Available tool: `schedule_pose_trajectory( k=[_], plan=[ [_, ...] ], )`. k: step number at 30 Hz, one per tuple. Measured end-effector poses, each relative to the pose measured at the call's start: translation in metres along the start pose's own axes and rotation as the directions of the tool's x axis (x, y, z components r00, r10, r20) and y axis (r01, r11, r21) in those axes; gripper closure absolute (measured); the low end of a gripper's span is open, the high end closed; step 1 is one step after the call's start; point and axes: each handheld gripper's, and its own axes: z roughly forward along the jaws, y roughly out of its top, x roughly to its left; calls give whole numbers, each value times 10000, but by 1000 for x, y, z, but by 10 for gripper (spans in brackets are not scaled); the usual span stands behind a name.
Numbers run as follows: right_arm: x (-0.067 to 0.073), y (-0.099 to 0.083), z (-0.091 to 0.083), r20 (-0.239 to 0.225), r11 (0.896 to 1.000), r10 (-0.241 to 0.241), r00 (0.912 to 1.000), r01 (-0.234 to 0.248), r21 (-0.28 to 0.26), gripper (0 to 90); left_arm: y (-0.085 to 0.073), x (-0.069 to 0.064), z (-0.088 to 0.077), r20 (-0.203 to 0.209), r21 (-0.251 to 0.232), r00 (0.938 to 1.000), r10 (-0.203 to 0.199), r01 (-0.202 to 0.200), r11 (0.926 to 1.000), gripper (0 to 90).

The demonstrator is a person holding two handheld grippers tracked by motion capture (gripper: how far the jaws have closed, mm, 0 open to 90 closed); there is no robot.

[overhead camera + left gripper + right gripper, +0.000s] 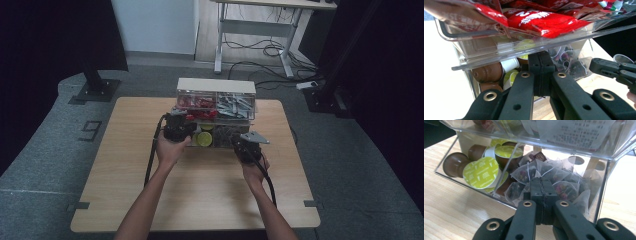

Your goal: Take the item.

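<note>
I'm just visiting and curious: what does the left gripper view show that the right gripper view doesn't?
Left gripper view: red packets in the clear upper drawer, and the other gripper off to the side.

Right gripper view: pyramid tea bags up close in the lower drawer, with printed white packets above.

Both: brown capsules with green lids, the wooden table, and each gripper's own black jaws pressed together.
</note>
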Motion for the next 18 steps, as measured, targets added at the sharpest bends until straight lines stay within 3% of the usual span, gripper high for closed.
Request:
schedule_pose_trajectory(
  k=[18],
  plan=[
    [4,12,-22,-138,9989,-227,9996,222,-414,891,0,0,0,-4,34,10000,-8,8,10000,900]
  ],
)
